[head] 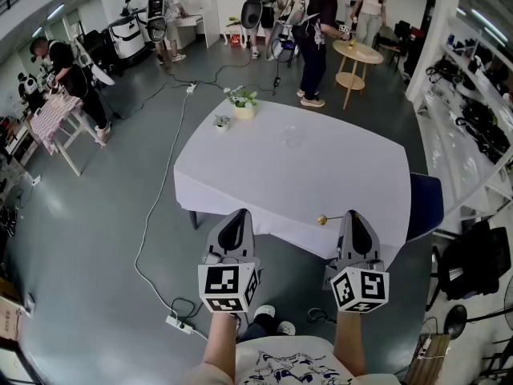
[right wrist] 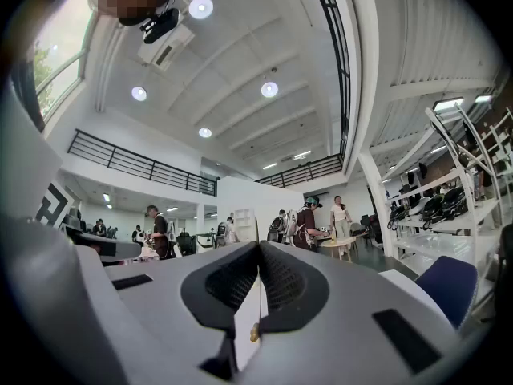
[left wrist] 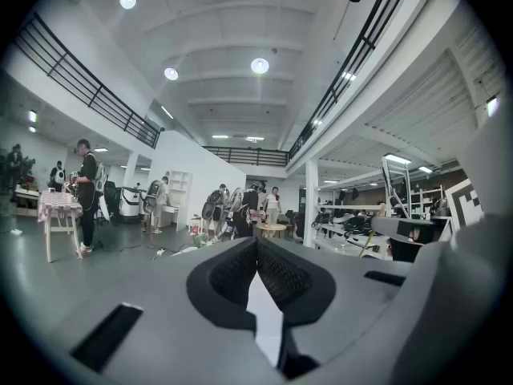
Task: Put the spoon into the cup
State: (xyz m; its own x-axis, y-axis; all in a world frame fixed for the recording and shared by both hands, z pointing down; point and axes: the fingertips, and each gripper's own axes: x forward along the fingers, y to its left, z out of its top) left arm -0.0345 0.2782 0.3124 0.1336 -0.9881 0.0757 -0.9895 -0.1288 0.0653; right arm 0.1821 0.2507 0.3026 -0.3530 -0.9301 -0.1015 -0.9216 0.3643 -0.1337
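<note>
At the table point(head: 232, 179) edge, right claw point(head: 353, 214) clamped on the spoon point(head: 321, 220), left claw point(head: 237, 213) closed empty, cup point(head: 292, 137) mid-table.

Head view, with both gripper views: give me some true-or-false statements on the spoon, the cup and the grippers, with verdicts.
1. The right gripper is shut on the spoon. True.
2. The spoon is in the cup. False: the cup stands farther out on the table, apart from the spoon.
3. The left gripper holds the cup. False: its jaws are together on nothing.
4. Two potted plants stand near the table's far-left corner. True.
</note>
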